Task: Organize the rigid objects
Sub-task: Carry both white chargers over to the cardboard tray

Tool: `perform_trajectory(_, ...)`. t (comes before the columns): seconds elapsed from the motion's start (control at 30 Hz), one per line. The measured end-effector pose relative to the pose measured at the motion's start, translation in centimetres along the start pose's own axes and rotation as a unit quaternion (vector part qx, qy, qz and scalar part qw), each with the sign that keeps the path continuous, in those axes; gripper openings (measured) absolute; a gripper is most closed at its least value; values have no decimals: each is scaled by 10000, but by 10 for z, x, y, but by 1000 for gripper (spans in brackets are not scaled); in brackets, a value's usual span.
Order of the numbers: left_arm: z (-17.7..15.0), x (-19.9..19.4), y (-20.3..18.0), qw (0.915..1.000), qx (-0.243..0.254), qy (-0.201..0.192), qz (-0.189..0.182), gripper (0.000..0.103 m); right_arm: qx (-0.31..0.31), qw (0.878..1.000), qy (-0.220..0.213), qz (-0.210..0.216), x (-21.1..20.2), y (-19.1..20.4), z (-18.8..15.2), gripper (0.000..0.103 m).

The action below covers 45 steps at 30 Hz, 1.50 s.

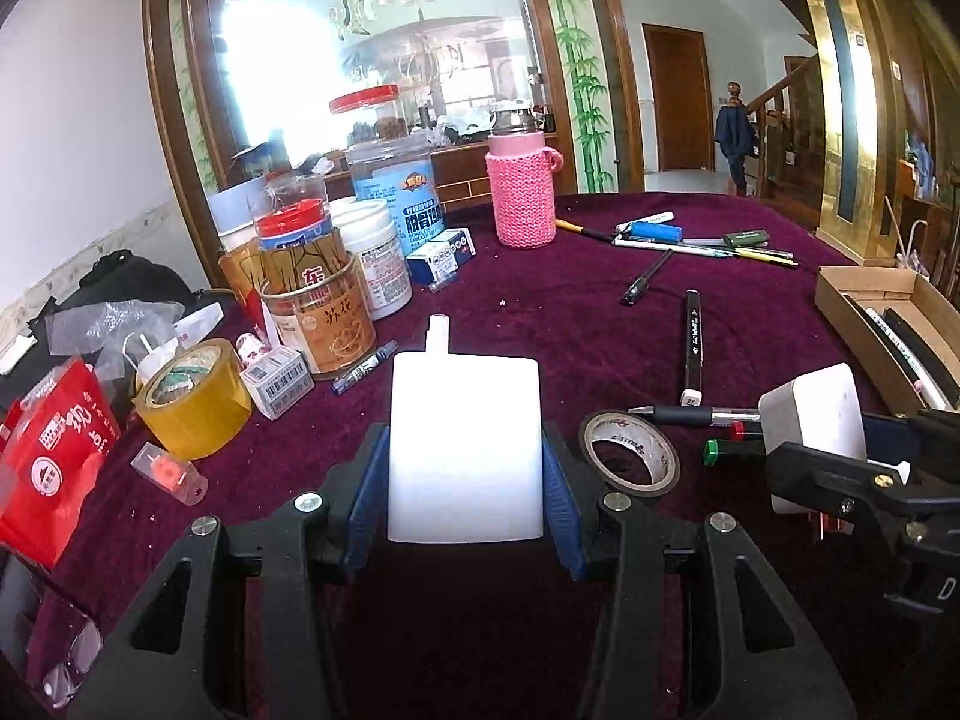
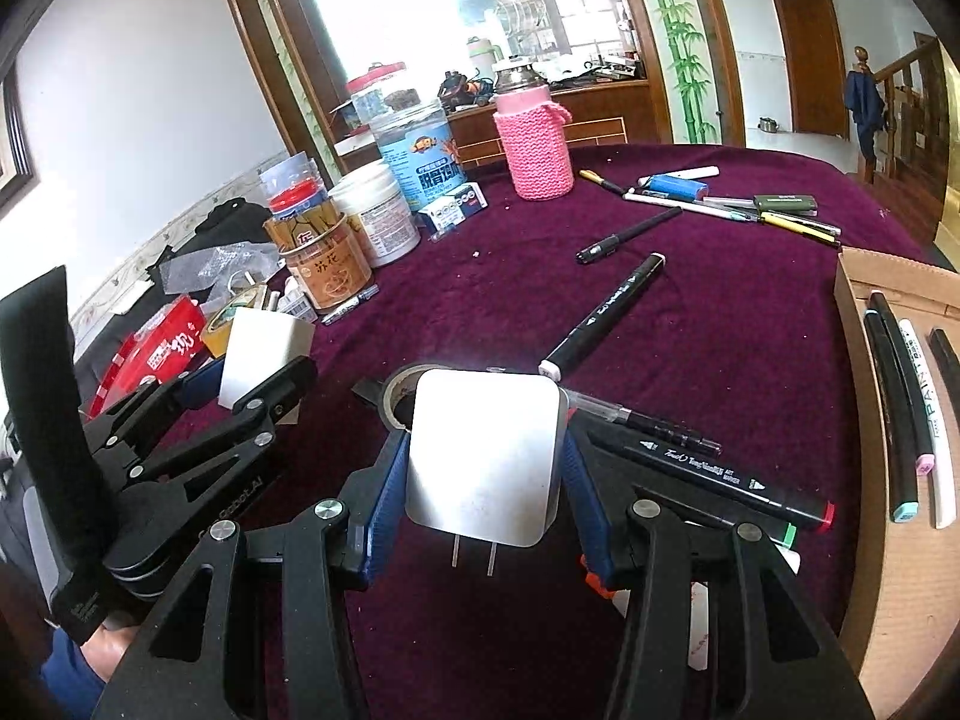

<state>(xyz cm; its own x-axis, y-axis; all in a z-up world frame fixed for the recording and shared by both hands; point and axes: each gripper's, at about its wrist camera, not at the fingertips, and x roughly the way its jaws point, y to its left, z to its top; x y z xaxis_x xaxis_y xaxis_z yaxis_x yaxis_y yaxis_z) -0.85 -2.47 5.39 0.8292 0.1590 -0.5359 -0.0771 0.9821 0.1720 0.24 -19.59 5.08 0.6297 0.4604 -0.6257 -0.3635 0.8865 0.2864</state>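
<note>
My left gripper (image 1: 465,444) is shut on a white rectangular adapter (image 1: 465,420), held above the purple tablecloth with a small stub at its far end. The blue pads (image 1: 366,480) press on both its sides. My right gripper (image 2: 486,444) is shut on a white plug charger (image 2: 486,450), whose two metal prongs point back toward the camera. Each gripper shows in the other's view: the right one (image 1: 840,438) with its charger (image 1: 810,414) at the right edge, the left one (image 2: 246,372) with its adapter (image 2: 258,348) at the left.
A cardboard box (image 2: 852,324) with markers lies at the right edge. Loose markers (image 2: 600,318) and pens (image 2: 732,204), a black tape roll (image 1: 630,450) and a yellow tape roll (image 1: 192,408) lie on the cloth. Jars (image 1: 324,300) and a pink knitted bottle (image 1: 522,192) stand behind.
</note>
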Motion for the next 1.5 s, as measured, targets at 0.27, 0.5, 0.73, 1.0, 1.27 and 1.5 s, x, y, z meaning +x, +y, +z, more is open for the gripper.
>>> perform_trajectory(0.27,0,-3,-2,9999,56,-78,57,47,23,9999,19,-120,4,-5,0,45)
perform_trajectory(0.5,-1,-3,-3,9999,93,-92,111,47,63,9998,35,-166,5,-11,1,45)
perform_trajectory(0.73,-1,-1,-6,9998,177,-72,103,47,83,9998,77,-170,7,-12,1,45)
perform_trajectory(1.0,-2,-3,-7,9998,172,-89,79,47,125,9998,102,-143,7,-14,1,45)
perform_trajectory(1.27,-3,-4,-6,9997,170,-105,102,47,71,9998,32,-183,4,-9,1,45)
perform_trajectory(1.5,-2,-4,-7,9997,194,-126,67,47,117,9997,25,-225,4,-12,1,45)
